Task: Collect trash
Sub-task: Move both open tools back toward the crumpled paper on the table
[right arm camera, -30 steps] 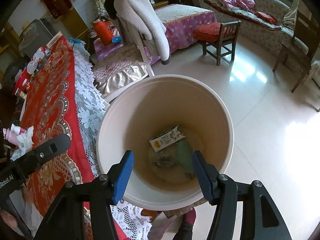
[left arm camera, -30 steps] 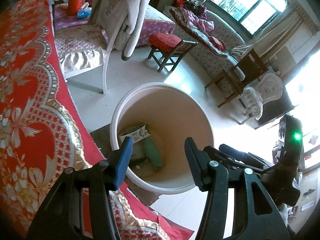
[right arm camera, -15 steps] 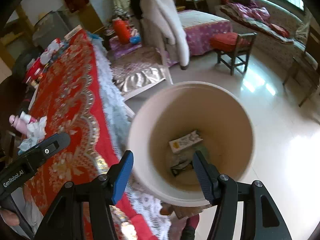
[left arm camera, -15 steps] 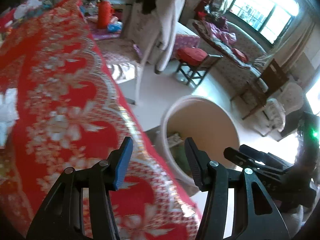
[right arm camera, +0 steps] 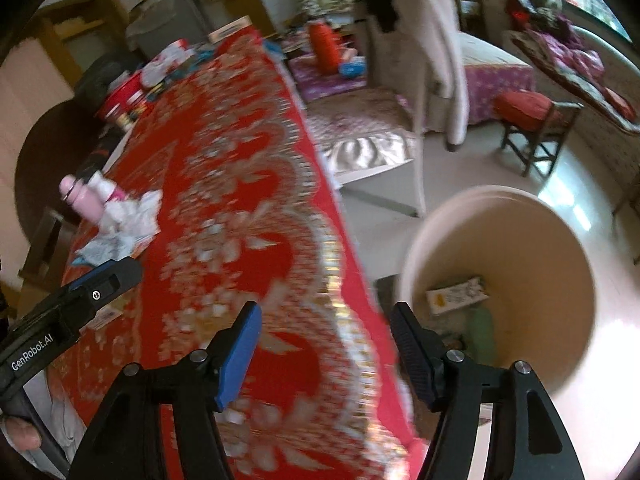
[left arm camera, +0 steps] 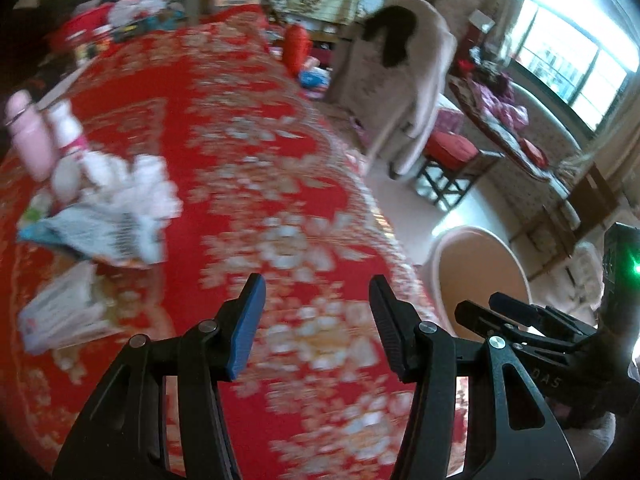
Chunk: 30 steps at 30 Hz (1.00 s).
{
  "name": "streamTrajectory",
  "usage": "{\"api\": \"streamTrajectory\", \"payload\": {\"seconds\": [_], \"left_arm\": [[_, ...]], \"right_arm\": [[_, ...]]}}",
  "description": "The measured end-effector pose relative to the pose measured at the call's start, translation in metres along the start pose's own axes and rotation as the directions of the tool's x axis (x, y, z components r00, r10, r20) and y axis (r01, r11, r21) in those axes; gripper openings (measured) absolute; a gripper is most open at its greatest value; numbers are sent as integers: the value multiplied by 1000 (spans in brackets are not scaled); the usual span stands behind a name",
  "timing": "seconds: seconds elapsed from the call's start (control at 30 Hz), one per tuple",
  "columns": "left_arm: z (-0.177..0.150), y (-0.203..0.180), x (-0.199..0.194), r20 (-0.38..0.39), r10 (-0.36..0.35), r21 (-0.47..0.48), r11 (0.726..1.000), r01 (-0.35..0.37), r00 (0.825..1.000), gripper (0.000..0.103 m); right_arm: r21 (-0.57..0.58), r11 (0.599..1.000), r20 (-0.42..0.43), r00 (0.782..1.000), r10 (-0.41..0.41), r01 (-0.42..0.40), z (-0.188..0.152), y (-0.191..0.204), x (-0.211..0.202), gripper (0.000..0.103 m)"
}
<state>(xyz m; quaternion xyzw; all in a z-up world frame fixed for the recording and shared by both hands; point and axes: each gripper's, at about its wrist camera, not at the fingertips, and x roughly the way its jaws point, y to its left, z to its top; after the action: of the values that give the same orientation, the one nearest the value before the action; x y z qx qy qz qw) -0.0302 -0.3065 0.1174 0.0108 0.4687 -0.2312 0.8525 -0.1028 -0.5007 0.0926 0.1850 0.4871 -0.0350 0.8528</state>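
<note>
Hovering over tablecloth [left arm camera: 248, 128], crumpled tissue [left arm camera: 132, 196] (blurred), bin [right arm camera: 520, 264]

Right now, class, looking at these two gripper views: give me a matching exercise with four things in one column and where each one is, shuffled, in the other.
Things:
1. crumpled white tissue
2. small carton
3. pink bottle
4. red cushion

Places:
A. inside the bin
B. on the wooden stool
C. lying on the red tablecloth
D. upright near the tablecloth's far edge

Pairs: 1-C, 2-A, 3-D, 4-B
</note>
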Motion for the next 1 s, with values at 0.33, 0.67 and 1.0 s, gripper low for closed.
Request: {"api": "streamTrajectory", "payload": {"seconds": [0.33, 0.67, 1.0], "left_arm": [[-14, 97, -35, 19, 137, -162, 978, -132, 990, 52], [-31, 188, -63, 15, 244, -361, 906, -222, 970, 52], [-29, 279, -74, 7, 274, -473, 848, -238, 962, 53]], "right_arm": [[-138, 985, -69, 993, 94, -103, 7, 81, 37, 65], [-291, 934, -144, 974, 172, -208, 28, 148, 63, 67], [-244, 940, -162, 966, 204, -239, 80, 198, 107, 68]]}}
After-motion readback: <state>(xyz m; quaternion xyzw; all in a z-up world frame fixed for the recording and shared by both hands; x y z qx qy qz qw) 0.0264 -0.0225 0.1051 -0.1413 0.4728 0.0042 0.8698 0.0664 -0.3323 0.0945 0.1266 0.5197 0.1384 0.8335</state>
